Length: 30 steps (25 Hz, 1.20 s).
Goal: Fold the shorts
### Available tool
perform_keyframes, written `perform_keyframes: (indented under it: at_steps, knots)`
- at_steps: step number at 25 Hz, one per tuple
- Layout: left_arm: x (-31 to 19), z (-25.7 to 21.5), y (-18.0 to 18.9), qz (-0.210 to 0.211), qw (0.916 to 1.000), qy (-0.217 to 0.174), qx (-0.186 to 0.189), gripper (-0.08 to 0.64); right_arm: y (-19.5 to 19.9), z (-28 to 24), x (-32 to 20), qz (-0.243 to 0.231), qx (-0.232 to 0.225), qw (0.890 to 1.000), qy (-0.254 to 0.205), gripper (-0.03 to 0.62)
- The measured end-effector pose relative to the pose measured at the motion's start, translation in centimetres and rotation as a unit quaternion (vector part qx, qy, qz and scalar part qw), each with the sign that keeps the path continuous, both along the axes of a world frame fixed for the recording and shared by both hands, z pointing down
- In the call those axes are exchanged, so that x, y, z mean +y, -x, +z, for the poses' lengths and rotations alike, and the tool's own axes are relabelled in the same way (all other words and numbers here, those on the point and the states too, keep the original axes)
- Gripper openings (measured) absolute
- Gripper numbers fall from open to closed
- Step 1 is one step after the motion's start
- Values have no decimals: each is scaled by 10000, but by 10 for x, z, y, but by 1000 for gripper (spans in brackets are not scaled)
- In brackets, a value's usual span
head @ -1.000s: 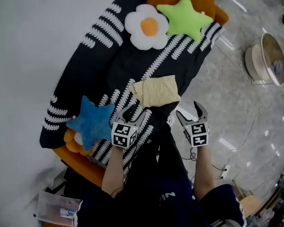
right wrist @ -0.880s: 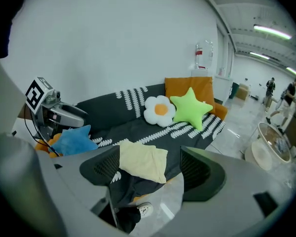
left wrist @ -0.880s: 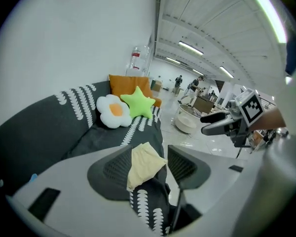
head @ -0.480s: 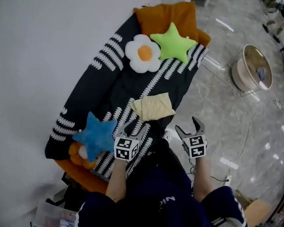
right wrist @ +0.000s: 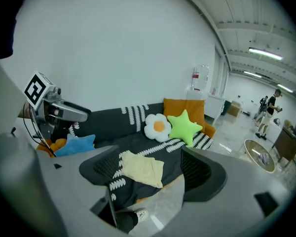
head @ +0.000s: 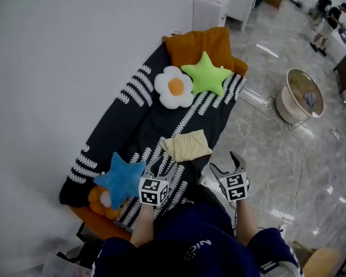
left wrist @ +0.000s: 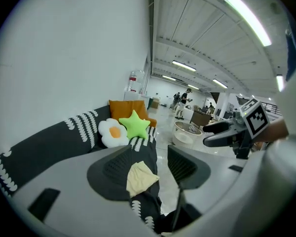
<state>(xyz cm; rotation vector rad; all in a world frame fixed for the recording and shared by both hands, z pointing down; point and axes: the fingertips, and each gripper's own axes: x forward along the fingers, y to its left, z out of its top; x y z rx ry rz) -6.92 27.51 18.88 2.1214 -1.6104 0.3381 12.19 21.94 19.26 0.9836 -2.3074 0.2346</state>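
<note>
Grey left gripper [head: 164,165] and right gripper [head: 225,163] gape wide, empty

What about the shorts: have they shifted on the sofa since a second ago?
No. The shorts lie at the same spot on the striped cover, just right of the white diagonal stripe; only the view has pulled back.

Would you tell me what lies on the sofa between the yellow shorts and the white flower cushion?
Nothing rests there: the head view shows only bare black-and-white throw between the yellow shorts and the white flower cushion.
</note>
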Motion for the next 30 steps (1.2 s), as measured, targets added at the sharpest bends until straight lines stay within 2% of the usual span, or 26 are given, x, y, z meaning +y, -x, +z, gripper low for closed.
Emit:
perform_keyframes:
  at_steps: [4, 7, 11, 17, 22, 25, 27, 29, 30]
  knots:
    - [-9, -44, 0, 90, 9983, -549, -152, 227, 5, -43, -5, 114, -75, 9989, -448, 391]
    - [-18, -86, 2, 129, 9937, -1081, -268, 227, 12, -84, -11, 195, -408, 9955, -834, 388]
    - [-21, -148, 8, 29, 9832, -1808, -259, 227, 10, -144, -17, 384, -848, 9856, -1409, 391]
    - [-12, -235, 20, -29, 9606, -2768, -244, 227, 20, -223, -11, 448, -1495, 9644, -2133, 387]
    - [-5, -261, 33, -108, 9517, -3053, -304, 225, 37, -250, -5, 317, -1458, 9567, -2500, 390]
    - [-7, -255, 40, -124, 9537, -2996, -243, 222, 46, -252, -5, 286, -1453, 9547, -2582, 385]
    - [-7, -251, 44, -183, 9546, -2962, -257, 187, 52, -254, -4, 329, -1593, 9510, -2628, 325]
    - [-7, -250, 51, -312, 9522, -3020, -334, 63, 57, -255, -3, 334, -1600, 9499, -2663, 220]
    - [-7, -249, 53, -354, 9513, -3042, -344, 24, 60, -256, -3, 304, -1580, 9501, -2672, 174]
